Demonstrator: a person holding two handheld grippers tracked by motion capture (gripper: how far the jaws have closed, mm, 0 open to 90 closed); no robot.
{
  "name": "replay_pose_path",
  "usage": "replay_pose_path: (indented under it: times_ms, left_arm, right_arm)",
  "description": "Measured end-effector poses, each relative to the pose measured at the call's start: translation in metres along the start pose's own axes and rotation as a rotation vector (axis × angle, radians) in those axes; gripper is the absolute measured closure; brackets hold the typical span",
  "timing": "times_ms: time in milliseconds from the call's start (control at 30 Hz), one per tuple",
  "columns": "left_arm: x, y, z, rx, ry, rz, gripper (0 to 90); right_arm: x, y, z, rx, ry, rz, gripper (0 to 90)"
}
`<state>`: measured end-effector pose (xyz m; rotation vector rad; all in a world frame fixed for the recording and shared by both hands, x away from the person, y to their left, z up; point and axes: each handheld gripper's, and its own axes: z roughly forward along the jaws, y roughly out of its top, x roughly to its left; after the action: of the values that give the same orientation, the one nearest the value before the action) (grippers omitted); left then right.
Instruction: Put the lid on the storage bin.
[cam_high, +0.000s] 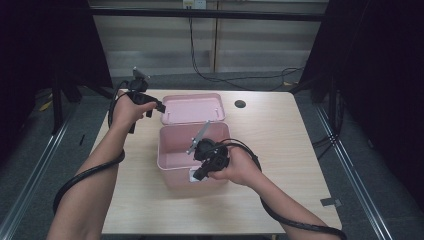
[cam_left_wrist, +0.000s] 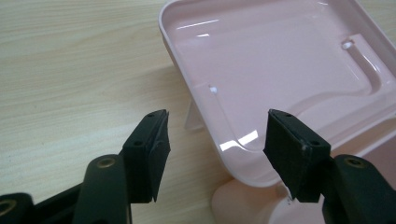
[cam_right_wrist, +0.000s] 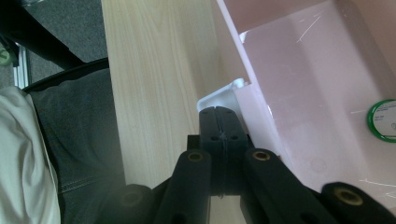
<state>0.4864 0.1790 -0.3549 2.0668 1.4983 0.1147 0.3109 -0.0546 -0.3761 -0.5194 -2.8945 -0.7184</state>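
Observation:
An open pink box (cam_high: 167, 156) stands mid-table, and its pink lid (cam_high: 192, 107) lies inside-up just behind it. My left gripper (cam_high: 161, 107) hovers at the lid's left edge, jaws open. In the left gripper view the lid (cam_left_wrist: 280, 56) has its near rim between and beyond the left gripper (cam_left_wrist: 217, 135), whose pads do not touch it. My right gripper (cam_high: 195, 176) is at the box's front wall, jaws shut together. In the right gripper view the right gripper (cam_right_wrist: 219, 112) points its tips at a white latch (cam_right_wrist: 226, 93) on the box wall (cam_right_wrist: 289, 93). A green-rimmed round thing (cam_right_wrist: 385, 119) lies inside.
The wooden table (cam_high: 280, 150) has a dark round hole (cam_high: 240, 104) at the back right of the lid. The person's lap (cam_right_wrist: 70, 140) is close under the table's near edge. Cables (cam_high: 235, 80) run on the floor behind, and dark curtains flank both sides.

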Motion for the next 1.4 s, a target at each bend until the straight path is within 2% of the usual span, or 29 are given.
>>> replay_pose_path:
  times_ms: [400,633,667,833,967,1133,1233,1300,1333,1400]
  left_arm:
    - [-0.001,0.017,0.012,0.009,0.03,-0.026,45.1]
    - [0.003,0.021,0.025,0.036,0.062,-0.027,50.1]
    - [0.003,0.021,0.027,0.039,0.065,-0.037,50.6]
    - [0.006,0.024,0.035,0.045,0.071,-0.046,53.6]
    - [0.007,0.028,0.04,0.042,0.081,-0.054,55.7]
    - [0.008,0.031,0.046,0.064,0.095,-0.056,59.2]
    - [0.01,0.032,0.05,0.073,0.098,-0.08,62.3]
    - [0.013,0.032,0.052,0.082,0.099,-0.075,64.7]
    - [0.013,0.032,0.053,0.085,0.094,-0.095,65.7]
    - [0.016,0.032,0.055,0.087,0.095,-0.101,68.6]
  right_arm:
    - [-0.003,0.0,0.001,0.004,0.025,0.013,90.0]
    - [-0.004,0.0,0.001,0.004,0.029,0.01,90.0]
    - [-0.004,0.0,0.001,0.005,0.03,0.011,90.0]
    - [-0.004,-0.001,0.001,-0.005,0.033,0.015,90.0]
    - [-0.004,-0.001,0.001,0.009,0.037,0.014,90.0]
    - [-0.005,0.001,0.002,0.017,0.039,0.017,90.0]
    - [-0.005,0.001,0.002,0.019,0.04,0.019,90.0]
    - [-0.005,0.001,0.002,0.019,0.043,0.017,90.0]
    - [-0.005,0.001,0.002,0.019,0.048,0.017,90.0]
    - [-0.006,0.0,0.003,0.014,0.059,0.014,90.0]
